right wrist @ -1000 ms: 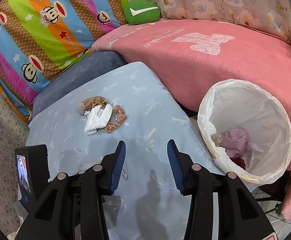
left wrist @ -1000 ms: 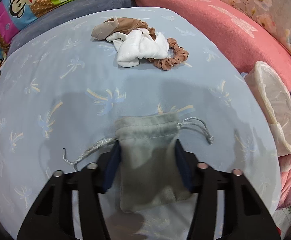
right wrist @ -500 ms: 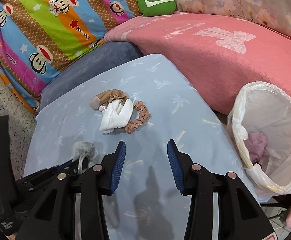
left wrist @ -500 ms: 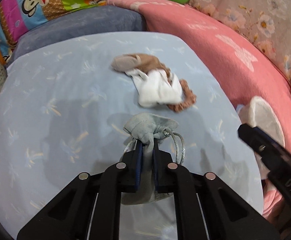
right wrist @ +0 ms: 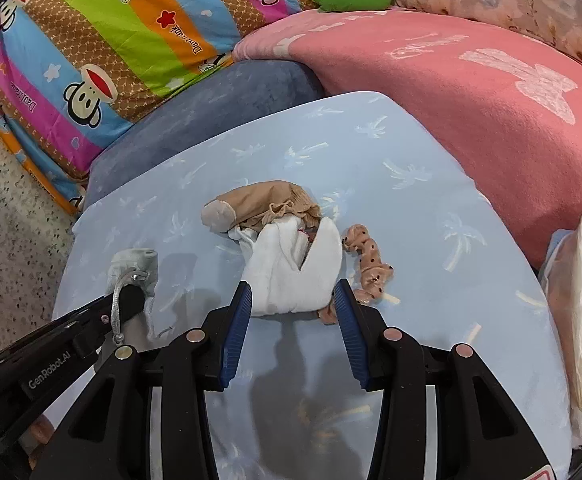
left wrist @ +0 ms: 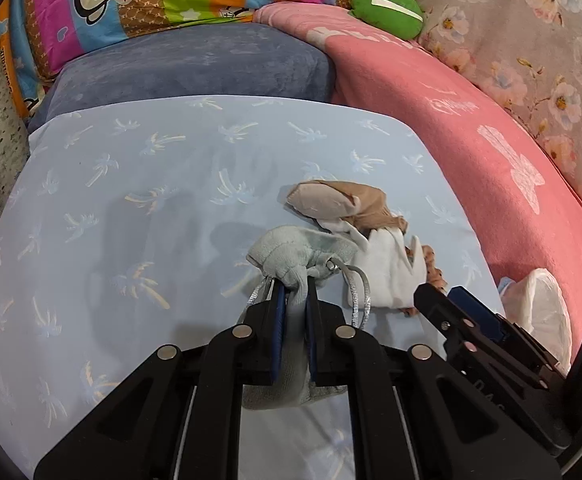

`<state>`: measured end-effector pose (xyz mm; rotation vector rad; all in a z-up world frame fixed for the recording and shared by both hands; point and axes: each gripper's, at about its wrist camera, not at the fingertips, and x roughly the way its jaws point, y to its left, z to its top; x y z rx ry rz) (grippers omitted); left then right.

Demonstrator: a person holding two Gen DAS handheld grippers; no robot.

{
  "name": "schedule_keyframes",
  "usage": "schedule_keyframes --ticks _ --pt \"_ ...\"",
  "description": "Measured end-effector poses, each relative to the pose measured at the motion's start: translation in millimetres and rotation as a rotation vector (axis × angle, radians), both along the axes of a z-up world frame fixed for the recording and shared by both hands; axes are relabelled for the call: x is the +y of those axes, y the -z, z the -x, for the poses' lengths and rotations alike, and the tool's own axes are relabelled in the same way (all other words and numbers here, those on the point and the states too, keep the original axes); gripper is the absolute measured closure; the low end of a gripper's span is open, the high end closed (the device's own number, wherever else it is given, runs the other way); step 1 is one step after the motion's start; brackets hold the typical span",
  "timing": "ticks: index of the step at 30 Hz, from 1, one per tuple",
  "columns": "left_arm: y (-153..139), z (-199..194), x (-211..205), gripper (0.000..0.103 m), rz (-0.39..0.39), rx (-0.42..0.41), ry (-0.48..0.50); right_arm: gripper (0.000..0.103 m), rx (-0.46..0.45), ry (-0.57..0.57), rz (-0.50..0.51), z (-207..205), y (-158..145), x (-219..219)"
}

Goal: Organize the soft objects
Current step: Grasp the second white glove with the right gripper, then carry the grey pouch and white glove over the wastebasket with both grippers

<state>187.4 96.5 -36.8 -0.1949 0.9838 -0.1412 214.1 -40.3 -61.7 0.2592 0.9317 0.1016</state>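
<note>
The left gripper [left wrist: 293, 296] was squeezing the gray pouch [left wrist: 291, 256], held up near the middle of the blue mat [left wrist: 91, 200]. The right gripper [right wrist: 291, 300] was wide open around the white sock [right wrist: 291, 268]. The tan stocking [right wrist: 259, 204] and scrunchie [right wrist: 371, 260] were not yet put away.

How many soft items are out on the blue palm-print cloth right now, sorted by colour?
Grey: 1, the drawstring pouch, pinched in the left gripper
White: 1, the sock, between the open jaws of the right gripper
Tan: 1, the stocking
Pinkish-brown with dots: 1, the scrunchie
Total: 4
</note>
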Motion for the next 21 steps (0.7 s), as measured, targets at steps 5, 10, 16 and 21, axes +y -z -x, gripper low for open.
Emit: schedule_keyframes --ticks 5,10,16,21 --pt "2 -4 4 0.093 0.008 0.004 -0.003 0.077 0.038 -0.003 0.014 -16 17 6" --pt "4 -3 6 0.093 0.013 0.013 0.002 0.097 0.052 -0.015 0.008 -10 24 7" --pt "2 6 1 0.093 0.017 0.017 0.011 0.099 0.033 -0.018 -0.025 15 10 1" --pt "-4 18 -12 0.093 0.017 0.012 0.034 0.099 -0.010 -0.011 -0.055 44 -11 -10"
